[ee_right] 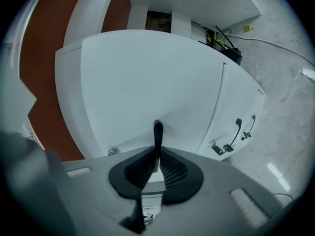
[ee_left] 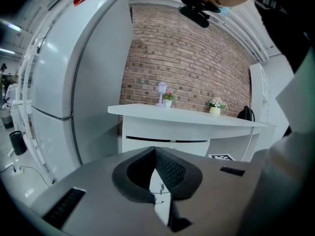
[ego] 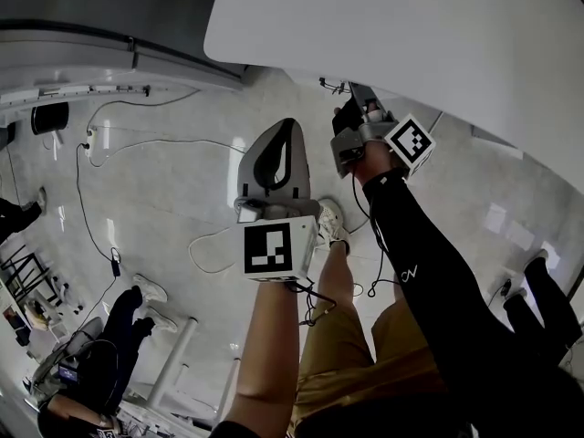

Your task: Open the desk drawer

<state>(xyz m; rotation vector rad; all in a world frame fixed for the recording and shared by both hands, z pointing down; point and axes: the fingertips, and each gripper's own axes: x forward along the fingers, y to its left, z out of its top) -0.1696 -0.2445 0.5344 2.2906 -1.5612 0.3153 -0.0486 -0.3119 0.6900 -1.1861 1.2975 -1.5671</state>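
Observation:
In the right gripper view, a slim black drawer handle (ee_right: 158, 130) sticks up from between the ribbed pads of my right gripper (ee_right: 157, 154), which is shut on it. Behind it spreads the white drawer front (ee_right: 147, 77). In the head view, the right gripper (ego: 358, 101) reaches under the edge of the white desk top (ego: 411, 35). My left gripper (ego: 288, 128) hangs apart in mid-air, to the left of the right one, shut and holding nothing. Its own view shows its pads (ee_left: 167, 168) meeting at the tips, with another white desk (ee_left: 187, 118) far ahead.
Two black handles (ee_right: 241, 132) sit on white cabinet doors at the right. Cables (ego: 91, 181) trail over the tiled floor, and another person's legs and shoes (ego: 141, 295) are at the lower left. A tall white fridge (ee_left: 64, 82) and a brick wall (ee_left: 197, 68) lie ahead of the left gripper.

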